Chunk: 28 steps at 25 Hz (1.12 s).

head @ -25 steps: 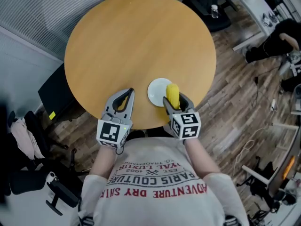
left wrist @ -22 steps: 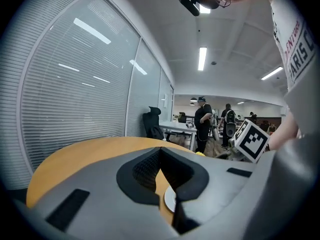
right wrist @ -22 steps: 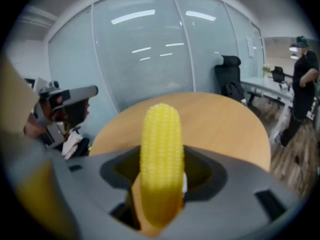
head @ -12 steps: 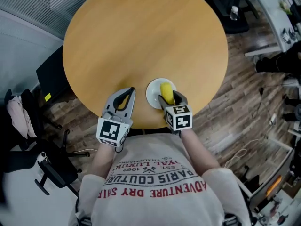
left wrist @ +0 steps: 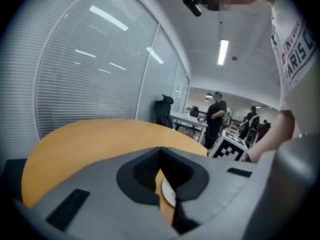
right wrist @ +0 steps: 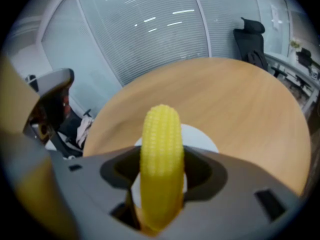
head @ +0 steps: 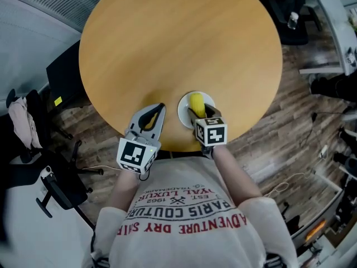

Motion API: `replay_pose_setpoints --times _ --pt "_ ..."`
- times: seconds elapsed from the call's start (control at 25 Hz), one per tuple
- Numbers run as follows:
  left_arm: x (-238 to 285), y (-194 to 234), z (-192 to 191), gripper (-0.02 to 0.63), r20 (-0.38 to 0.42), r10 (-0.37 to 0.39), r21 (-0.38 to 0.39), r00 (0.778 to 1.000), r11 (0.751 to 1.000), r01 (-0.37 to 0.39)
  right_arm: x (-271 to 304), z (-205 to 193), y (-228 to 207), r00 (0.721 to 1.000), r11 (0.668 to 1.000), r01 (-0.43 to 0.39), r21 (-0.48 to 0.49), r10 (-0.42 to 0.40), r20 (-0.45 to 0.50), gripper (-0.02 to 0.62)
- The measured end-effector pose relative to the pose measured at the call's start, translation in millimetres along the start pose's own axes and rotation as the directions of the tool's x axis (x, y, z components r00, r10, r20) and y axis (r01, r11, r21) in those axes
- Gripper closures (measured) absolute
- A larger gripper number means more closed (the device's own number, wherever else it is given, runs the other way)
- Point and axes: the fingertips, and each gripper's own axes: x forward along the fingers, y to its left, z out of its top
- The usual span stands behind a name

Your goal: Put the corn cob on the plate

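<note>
A yellow corn cob (head: 197,102) (right wrist: 161,134) is clamped lengthwise in my right gripper (head: 202,114) (right wrist: 160,159), which is shut on it. The cob lies over the middle of the small white plate (head: 185,106) (right wrist: 202,136), near the table's front edge. Whether the cob touches the plate I cannot tell. My left gripper (head: 159,107) (left wrist: 160,151) hovers just left of the plate, jaws shut with nothing between them. A sliver of the plate (left wrist: 167,194) shows under its jaws.
The round wooden table (head: 167,43) carries only the plate. Office chairs (head: 50,188) and a dark case (head: 61,88) stand on the floor to the left, more chairs and desks (head: 334,21) to the right. People stand far back in the left gripper view.
My right gripper has carried the corn cob from the plate's right edge to over its middle. The left gripper has stayed put.
</note>
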Motion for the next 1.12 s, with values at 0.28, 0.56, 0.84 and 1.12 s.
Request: replay_pose_setpoints --times 0.28,0.56,0.84,1.12 --pt "-2 0 -3 0.573 0.003 -0.001 0.002 1.000 1.000 0.001 12 -1 1 0.999 1.000 0.027 0.009 -0.027 -0.044 0.328" --pt "-1 2 -1 0.572 -0.001 0.002 0.011 1.000 1.000 -0.002 14 -3 -2 0.996 0.999 0.051 -0.011 -0.052 -0.066 0.328" --pt "-2 1 2 0.573 -0.002 -0.004 0.031 1.000 0.999 0.004 14 0 1 0.997 0.999 0.053 0.014 -0.052 -0.061 0.328" --pt "-5 2 5 0.573 -0.002 0.001 0.053 1.000 0.999 -0.001 2 14 1 0.999 0.998 0.045 0.045 -0.045 -0.012 0.328"
